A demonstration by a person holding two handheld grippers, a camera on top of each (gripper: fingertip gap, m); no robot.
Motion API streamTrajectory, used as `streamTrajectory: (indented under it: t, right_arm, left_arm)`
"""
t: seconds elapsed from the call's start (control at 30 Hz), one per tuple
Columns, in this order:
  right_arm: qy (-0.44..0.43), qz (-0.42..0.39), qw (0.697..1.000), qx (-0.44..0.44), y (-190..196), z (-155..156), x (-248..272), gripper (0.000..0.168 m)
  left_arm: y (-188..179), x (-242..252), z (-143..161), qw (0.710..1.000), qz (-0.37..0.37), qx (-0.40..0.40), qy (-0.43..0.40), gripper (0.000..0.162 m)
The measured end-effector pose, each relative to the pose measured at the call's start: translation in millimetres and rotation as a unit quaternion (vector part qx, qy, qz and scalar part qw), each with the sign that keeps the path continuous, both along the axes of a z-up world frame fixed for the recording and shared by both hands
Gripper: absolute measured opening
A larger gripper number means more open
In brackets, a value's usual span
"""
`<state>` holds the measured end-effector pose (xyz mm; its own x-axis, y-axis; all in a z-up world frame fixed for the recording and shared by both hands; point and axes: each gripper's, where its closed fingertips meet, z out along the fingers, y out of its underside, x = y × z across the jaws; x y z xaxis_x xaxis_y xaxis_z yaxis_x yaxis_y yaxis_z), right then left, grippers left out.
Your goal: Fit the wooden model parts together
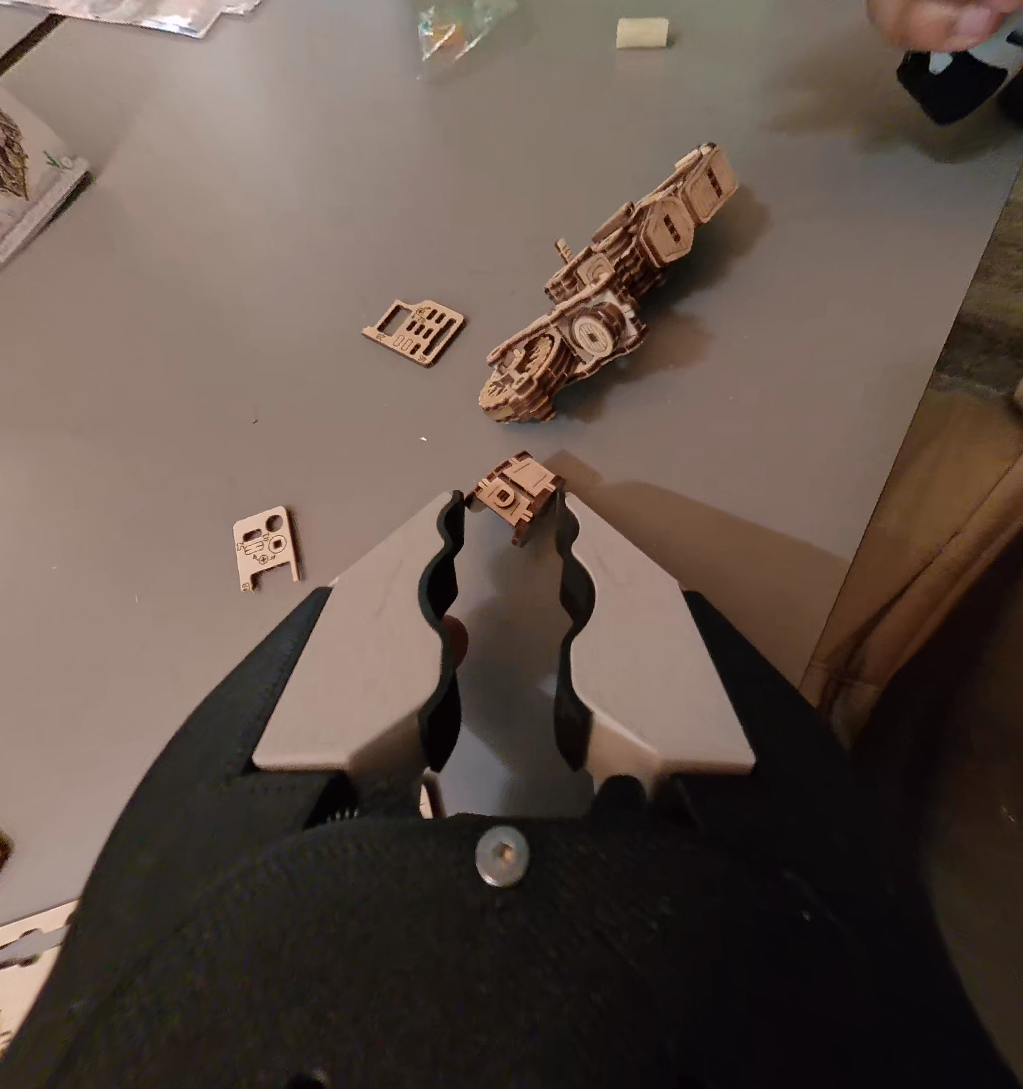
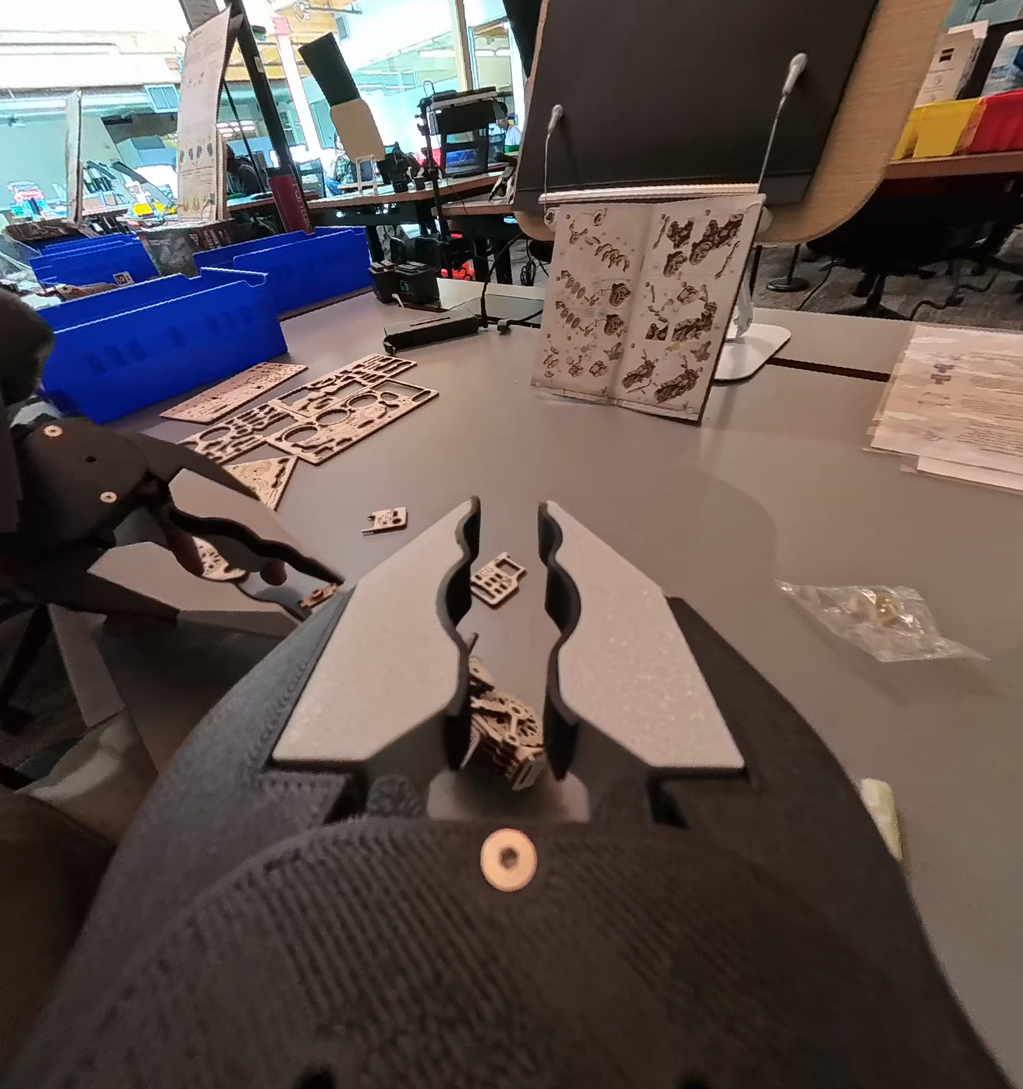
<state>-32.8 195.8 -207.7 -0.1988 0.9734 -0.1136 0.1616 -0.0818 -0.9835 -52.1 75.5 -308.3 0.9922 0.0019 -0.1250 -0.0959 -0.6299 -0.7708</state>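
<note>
The half-built wooden model [image 1: 603, 312] lies on its side on the grey table [image 1: 203, 265]. My left gripper [image 1: 508, 501] is shut on a small wooden box part [image 1: 515, 495] at its fingertips, just short of the model's near end. It also shows in the right wrist view [image 2: 320, 589]. My right gripper [image 2: 509, 512] is open and empty, raised above the table. The model [image 2: 503, 731] shows below through the gap between its fingers. Two flat wooden pieces [image 1: 415, 333] [image 1: 266, 545] lie loose to the left of the model.
An open instruction booklet [image 2: 644, 312] stands at the back. Punched wooden sheets [image 2: 320, 412] and blue bins [image 2: 161, 336] are at the far left. A plastic bag [image 2: 868, 619], papers [image 2: 968, 412] and a white block [image 1: 642, 32] lie nearby. The table edge [image 1: 910, 471] runs close by the model.
</note>
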Motion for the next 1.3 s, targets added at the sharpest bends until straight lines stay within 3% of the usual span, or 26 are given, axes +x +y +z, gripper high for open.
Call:
streamTrajectory:
  t: [0.03, 0.23, 0.4, 0.53, 0.77, 1.03, 1.3]
  right_arm:
    - [-0.001, 0.003, 1.0, 0.004, -2.3, -0.3, -0.1, 0.018]
    - [0.011, 0.057, 0.998, 0.026, -31.6, 1.8, 1.7, 0.02]
    - [0.017, 0.206, 0.975, -0.082, -81.8, 11.2, 15.8, 0.036]
    - [0.017, 0.25, 0.967, -0.057, -105.2, 9.6, 24.0, 0.041]
    - [0.068, 0.216, 0.973, 0.051, -116.6, 16.9, 27.7, 0.039]
    - [0.092, 0.209, 0.972, 0.061, -124.8, 23.5, 30.9, 0.039]
    - [0.083, 0.211, 0.973, 0.038, -124.7, 22.1, 29.7, 0.025]
  left_arm:
    - [-0.1, -0.2, 1.4, 1.0, 0.0, 0.005, -0.008, 0.03]
    - [2.4, 4.0, 27.2, 0.991, -0.011, 0.086, -0.106, 0.03]
    - [4.3, 14.4, 67.4, 0.958, -0.033, 0.182, -0.221, 0.03]
    - [1.4, 23.9, 95.4, 0.923, -0.055, 0.24, -0.296, 0.03]
    - [-2.1, 41.9, 125.6, 0.842, -0.085, 0.287, -0.449, 0.03]
    - [1.7, 56.4, 127.7, 0.808, -0.095, 0.288, -0.505, 0.03]
    - [4.7, 60.5, 120.5, 0.805, -0.096, 0.277, -0.517, 0.031]
